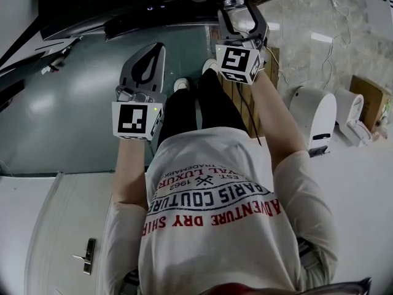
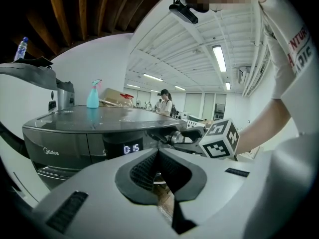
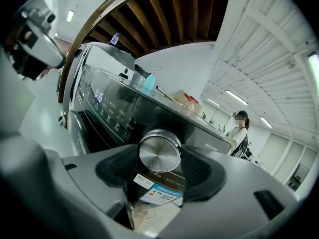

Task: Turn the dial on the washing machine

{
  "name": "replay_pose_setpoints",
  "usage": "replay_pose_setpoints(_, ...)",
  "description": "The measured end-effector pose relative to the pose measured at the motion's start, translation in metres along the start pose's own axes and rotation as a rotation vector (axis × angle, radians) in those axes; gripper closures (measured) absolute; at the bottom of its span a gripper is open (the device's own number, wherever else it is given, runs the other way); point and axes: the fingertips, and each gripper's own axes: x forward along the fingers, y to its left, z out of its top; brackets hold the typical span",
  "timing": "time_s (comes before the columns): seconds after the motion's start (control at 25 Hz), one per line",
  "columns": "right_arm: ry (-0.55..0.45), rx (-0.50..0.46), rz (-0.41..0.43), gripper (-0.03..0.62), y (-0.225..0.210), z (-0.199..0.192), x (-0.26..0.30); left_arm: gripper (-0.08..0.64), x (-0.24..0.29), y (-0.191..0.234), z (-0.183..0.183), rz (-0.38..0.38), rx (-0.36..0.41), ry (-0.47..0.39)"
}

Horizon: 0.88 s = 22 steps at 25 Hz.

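The washing machine [image 3: 107,108] is dark grey, with a lit display [image 2: 131,148] on its front panel. Its round silver dial [image 3: 159,152] sits between the dark pads of my right gripper [image 3: 159,156], which touch it on both sides. From the head view, my right gripper [image 1: 242,14] reaches up to the machine's front edge [image 1: 153,14]; the left gripper view shows it [image 2: 192,135] at the panel too. My left gripper [image 1: 147,72] hangs lower left, away from the machine. Its jaws [image 2: 158,153] are closed tip to tip with nothing between them.
A blue spray bottle [image 2: 92,94] and a cardboard box [image 2: 115,96] stand on the machine's lid. A white appliance [image 1: 314,115] and a brown box [image 1: 368,100] are on the floor to the right. A person [image 3: 239,128] stands far back in the room.
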Motion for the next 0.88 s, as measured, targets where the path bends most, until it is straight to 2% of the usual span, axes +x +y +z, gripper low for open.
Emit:
replay_pose_setpoints(0.28, 0.025, 0.278, 0.071, 0.307, -0.006, 0.001, 0.0, 0.545, -0.004, 0.004, -0.005, 0.019, 0.01, 0.003)
replay_pose_setpoints(0.44, 0.032, 0.375, 0.098, 0.307, -0.009, -0.004, 0.001, 0.545, -0.005, 0.006, -0.002, 0.014, 0.026, -0.015)
replay_pose_setpoints(0.68, 0.016, 0.393, 0.103, 0.305, -0.01, -0.004, 0.0, 0.545, -0.005, 0.004, 0.003, 0.004, 0.041, -0.017)
replay_pose_setpoints(0.88, -0.01, 0.22, 0.06, 0.297, -0.005, 0.003, -0.009, 0.545, -0.006, 0.003, 0.002, -0.001, 0.025, -0.013)
